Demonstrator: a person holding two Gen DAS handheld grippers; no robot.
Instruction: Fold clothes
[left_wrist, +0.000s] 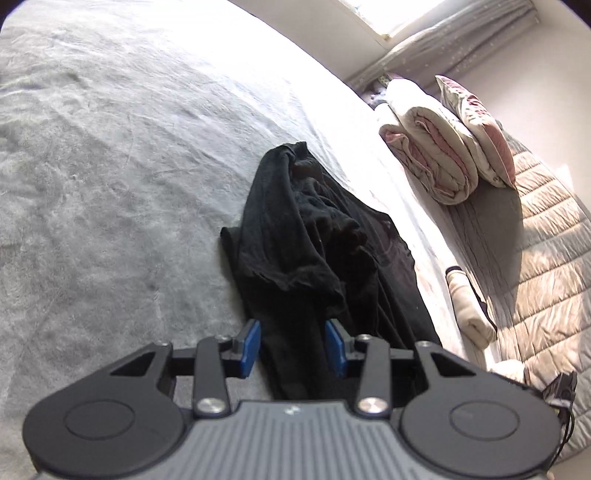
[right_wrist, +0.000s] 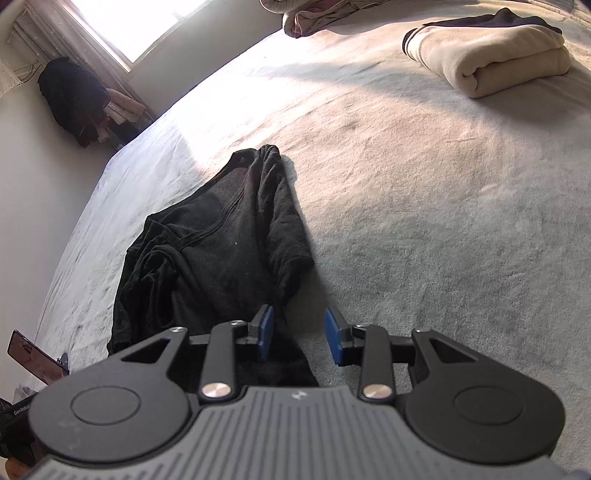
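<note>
A black garment (left_wrist: 310, 236) lies crumpled in a long heap on the pale grey bed cover (left_wrist: 110, 166). My left gripper (left_wrist: 293, 345) hangs over its near end with the blue pads (left_wrist: 251, 345) apart and dark cloth running under the gap; the pads do not press on it. In the right wrist view the same black garment (right_wrist: 221, 240) spreads toward the bed's left edge. My right gripper (right_wrist: 299, 338) stands open at its near right corner; a strip of black cloth lies below the left pad (right_wrist: 266, 332), and the right pad is over bare bed cover (right_wrist: 406, 184).
A folded cream garment (right_wrist: 491, 62) lies at the far right of the bed. A rolled quilt (left_wrist: 432, 166) and a pillow (left_wrist: 476, 125) are stacked at the bed's far end. Dark clothes (right_wrist: 74, 99) hang by the window. A phone (right_wrist: 33, 356) lies by the bed's left edge.
</note>
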